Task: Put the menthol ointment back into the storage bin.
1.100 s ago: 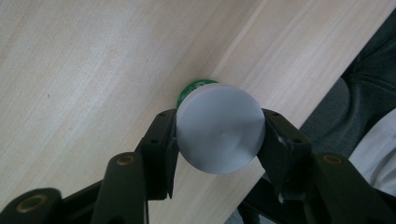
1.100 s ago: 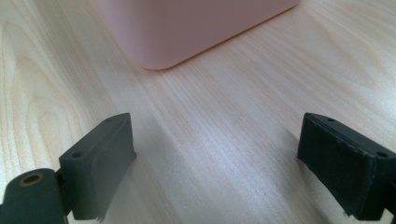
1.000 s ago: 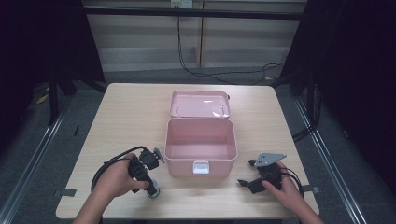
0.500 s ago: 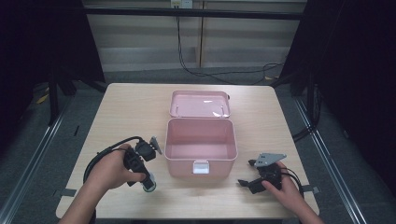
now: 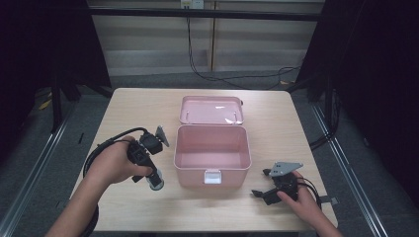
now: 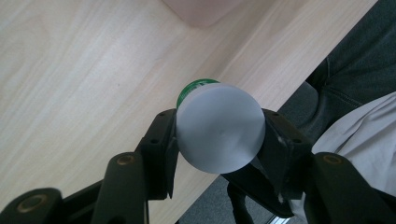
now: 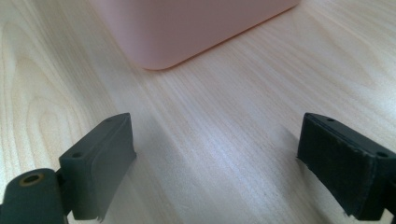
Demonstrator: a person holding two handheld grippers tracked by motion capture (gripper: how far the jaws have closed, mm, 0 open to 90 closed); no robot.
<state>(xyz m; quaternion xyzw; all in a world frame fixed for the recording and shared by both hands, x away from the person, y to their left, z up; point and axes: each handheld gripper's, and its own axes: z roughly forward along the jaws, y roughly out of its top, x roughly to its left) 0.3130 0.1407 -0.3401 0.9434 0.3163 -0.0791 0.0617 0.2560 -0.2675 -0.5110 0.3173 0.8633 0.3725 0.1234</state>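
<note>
Wooden counter, open pink box | left tool: clamped on what looks like a green-labelled bottle | right tool: jaws wide, empty

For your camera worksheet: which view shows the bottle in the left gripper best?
The left gripper view: the bottle sits close up between the left gripper's jaws, green band visible. The high view shows it small, below the hand.

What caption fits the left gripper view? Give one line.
Left hand-held gripper clamps a white-ended, green-banded cylinder above the wooden table.
</note>
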